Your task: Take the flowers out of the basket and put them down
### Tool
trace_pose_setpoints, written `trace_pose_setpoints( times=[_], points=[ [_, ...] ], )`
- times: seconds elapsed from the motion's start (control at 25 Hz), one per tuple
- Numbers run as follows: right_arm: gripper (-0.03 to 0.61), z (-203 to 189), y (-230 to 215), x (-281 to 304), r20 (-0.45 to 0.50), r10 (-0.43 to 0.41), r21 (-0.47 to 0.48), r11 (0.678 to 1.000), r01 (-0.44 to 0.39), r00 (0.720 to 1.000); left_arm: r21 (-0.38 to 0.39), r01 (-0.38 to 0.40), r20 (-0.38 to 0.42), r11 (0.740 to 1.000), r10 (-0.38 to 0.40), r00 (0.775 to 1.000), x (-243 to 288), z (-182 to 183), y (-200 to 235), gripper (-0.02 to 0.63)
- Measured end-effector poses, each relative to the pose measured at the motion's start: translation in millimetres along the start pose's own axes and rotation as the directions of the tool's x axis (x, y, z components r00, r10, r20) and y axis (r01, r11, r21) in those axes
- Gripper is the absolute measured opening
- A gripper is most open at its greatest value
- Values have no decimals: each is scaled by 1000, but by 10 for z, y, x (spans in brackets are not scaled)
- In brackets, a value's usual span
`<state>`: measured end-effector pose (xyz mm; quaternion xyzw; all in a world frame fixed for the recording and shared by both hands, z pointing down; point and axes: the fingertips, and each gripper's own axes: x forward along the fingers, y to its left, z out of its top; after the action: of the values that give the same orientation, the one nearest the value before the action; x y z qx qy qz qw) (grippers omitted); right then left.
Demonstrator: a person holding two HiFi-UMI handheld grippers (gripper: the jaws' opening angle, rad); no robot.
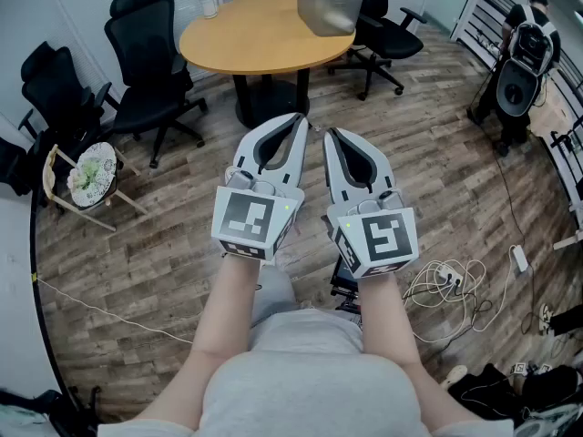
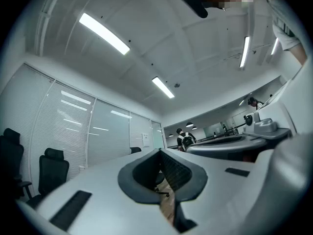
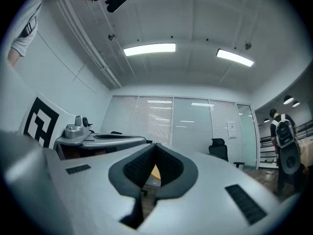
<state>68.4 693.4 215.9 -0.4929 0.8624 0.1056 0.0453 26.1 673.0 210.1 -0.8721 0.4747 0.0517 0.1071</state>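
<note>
The left hand-held gripper (image 1: 300, 120) and the right hand-held gripper (image 1: 328, 136) were held side by side in front of the person, close together but not touching, both pointing toward 12 o'clock and tilted slightly above level. Each was clenched: in its own gripper view the dark ribbed pads met at the tips, with only floor and furniture showing through the small gap behind them, so neither was grasping anything. The flowers (image 1: 91, 171), a white and green cluster, sat in the basket (image 1: 48, 178), a light wooden-framed piece standing on the wood-plank floor (image 1: 164, 244) at about 9 o'clock from the left hand-held gripper and well apart from both. Just beyond the basket, toward 10 and 11 o'clock, stood several black office chairs (image 1: 150, 53). Straight ahead at 12 o'clock was a round wooden tabletop (image 1: 255, 39) on a dark pedestal, carrying a clear plastic container (image 1: 328, 7) at its far right edge and a small white object (image 1: 209, 5) at its far left edge. A tangle of white cables (image 1: 446, 285) lay on the floor at about 4 o'clock from the right hand-held gripper. Another person (image 1: 524, 48) stood well off at about 2 o'clock, by some dark equipment.
</note>
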Motion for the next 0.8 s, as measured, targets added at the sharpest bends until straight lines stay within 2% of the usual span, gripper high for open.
trace_pose_setpoints(
  times=[0.36,0.8],
  points=[
    [25,-52,42,232,-4,6,-27,1000,-6,1000,-9,15,4,1000,-15,1000,124,-70,197,3],
    [25,-218,-110,1050,0,-17,19,1000,17,1000,2,73,-16,997,-73,997,620,-296,792,3]
  ],
)
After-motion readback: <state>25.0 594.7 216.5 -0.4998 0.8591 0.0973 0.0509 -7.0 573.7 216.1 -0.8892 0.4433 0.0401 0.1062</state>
